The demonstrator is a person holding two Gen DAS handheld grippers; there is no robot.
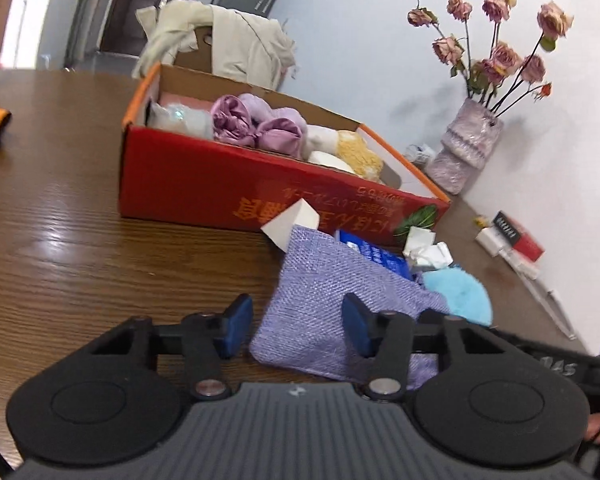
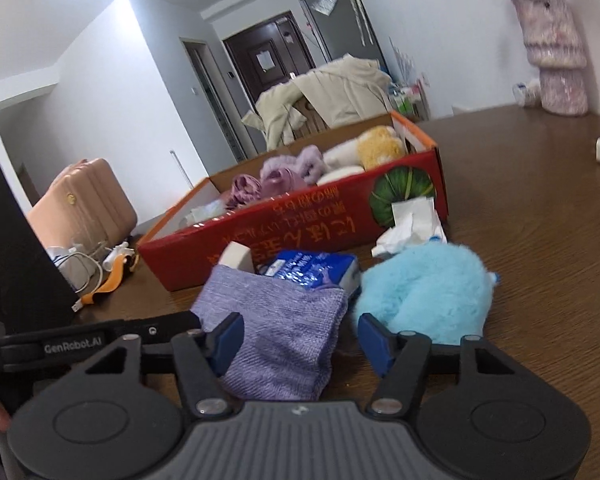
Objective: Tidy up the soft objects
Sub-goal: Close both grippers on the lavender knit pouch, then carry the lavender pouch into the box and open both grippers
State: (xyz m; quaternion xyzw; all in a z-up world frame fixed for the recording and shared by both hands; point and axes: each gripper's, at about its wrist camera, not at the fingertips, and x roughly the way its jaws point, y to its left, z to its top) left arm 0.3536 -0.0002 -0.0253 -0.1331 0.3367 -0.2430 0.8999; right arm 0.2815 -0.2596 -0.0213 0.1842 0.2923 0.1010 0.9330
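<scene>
A folded lavender cloth [image 1: 320,300] lies on the brown table in front of a red cardboard box [image 1: 220,184]. My left gripper [image 1: 298,326] is open, its jaws on either side of the cloth's near left corner. In the right wrist view the cloth [image 2: 284,332] lies between the open jaws of my right gripper [image 2: 300,338]. A fluffy light-blue toy [image 2: 424,292] sits right of the cloth, also in the left wrist view [image 1: 458,294]. The box [image 2: 300,220] holds purple satin bundles [image 1: 256,124], a yellow plush [image 1: 358,152] and pale soft items.
A white sponge block [image 1: 296,220], a blue tissue pack [image 2: 316,270] and crumpled white tissues [image 2: 410,224] lie between cloth and box. A vase of dried roses [image 1: 466,144] stands by the wall. Small boxes [image 1: 512,240] lie at the right. A beige coat hangs on a chair [image 1: 228,40].
</scene>
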